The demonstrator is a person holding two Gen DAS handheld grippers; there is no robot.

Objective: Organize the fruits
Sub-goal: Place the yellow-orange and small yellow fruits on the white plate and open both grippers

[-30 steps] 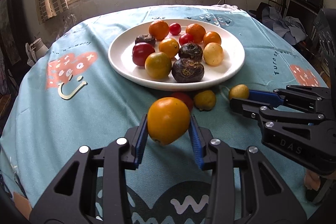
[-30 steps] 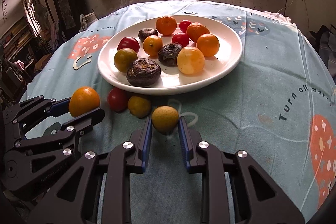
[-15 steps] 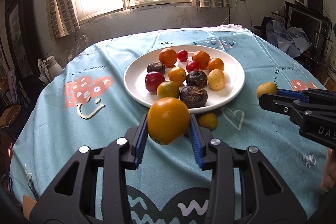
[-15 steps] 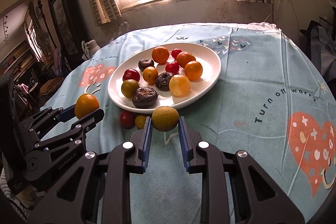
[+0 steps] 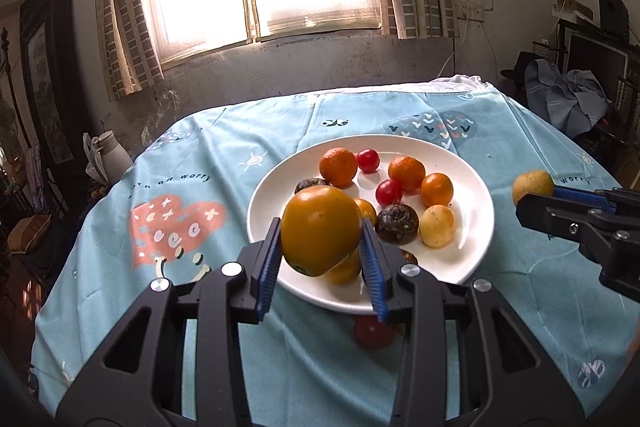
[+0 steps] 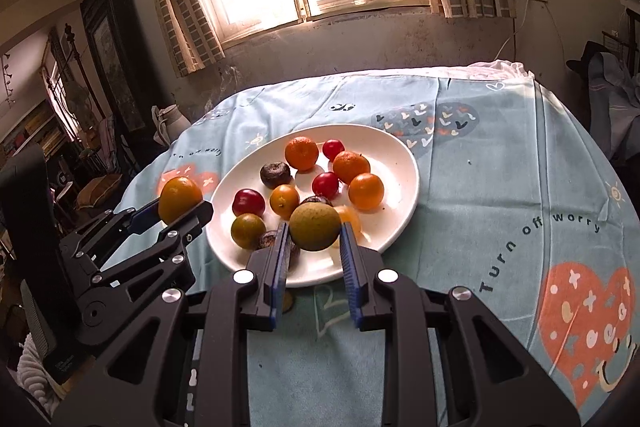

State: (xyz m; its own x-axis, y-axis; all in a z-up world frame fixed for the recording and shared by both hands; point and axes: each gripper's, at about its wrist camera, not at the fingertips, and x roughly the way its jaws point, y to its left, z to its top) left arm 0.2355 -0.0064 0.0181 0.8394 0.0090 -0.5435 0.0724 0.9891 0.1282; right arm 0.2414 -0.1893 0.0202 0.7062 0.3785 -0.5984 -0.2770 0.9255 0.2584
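Note:
My left gripper [image 5: 320,247] is shut on a large orange fruit [image 5: 320,229] and holds it in the air over the near rim of the white plate [image 5: 276,187]. It also shows at the left of the right wrist view [image 6: 180,199]. My right gripper [image 6: 314,239] is shut on a small yellow-green fruit [image 6: 315,227], raised above the plate's [image 6: 400,155] near edge. That fruit shows at the right of the left wrist view [image 5: 533,186]. The plate carries several oranges, cherry tomatoes and dark fruits. A red tomato [image 5: 372,331] lies on the cloth in front of the plate.
The round table has a light blue printed cloth [image 5: 200,187]. A small yellow fruit [image 6: 289,303] lies on the cloth, mostly hidden behind my right gripper's fingers. A white jug [image 5: 108,155] stands beyond the table's left edge. Furniture and clothes crowd the right side of the room.
Both grippers have risen with their fruits and moved forward toward the plate. The table and plate now appear lower and farther below.

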